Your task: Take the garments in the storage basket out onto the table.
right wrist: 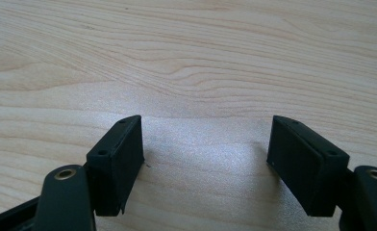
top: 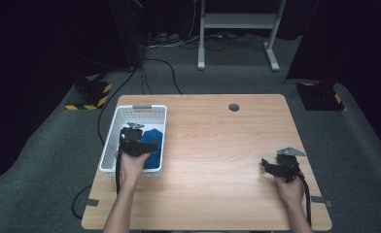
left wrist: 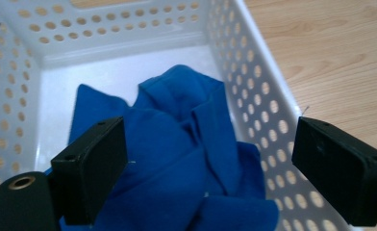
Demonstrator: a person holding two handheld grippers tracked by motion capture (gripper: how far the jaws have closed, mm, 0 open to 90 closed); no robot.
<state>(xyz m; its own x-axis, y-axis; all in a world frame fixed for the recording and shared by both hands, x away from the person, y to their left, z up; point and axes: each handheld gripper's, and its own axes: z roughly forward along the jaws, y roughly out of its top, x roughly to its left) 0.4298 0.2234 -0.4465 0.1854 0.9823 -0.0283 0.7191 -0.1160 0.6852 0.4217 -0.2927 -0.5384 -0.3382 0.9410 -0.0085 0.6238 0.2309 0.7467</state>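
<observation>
A white perforated basket (top: 112,141) sits under the left hand-held gripper (top: 139,144) and holds a crumpled blue cloth (left wrist: 177,144), which lies just below and ahead of that gripper's jaws. The basket rests on a light wooden surface (top: 217,145) with a round cable hole (top: 233,107) well beyond both grippers; grey carpet and a white frame stand farther off. The left hand-held gripper is spread wide above the cloth, pinching nothing. The right hand-held gripper (right wrist: 206,154), well apart from the basket, is also spread wide over bare wood, holding nothing.
</observation>
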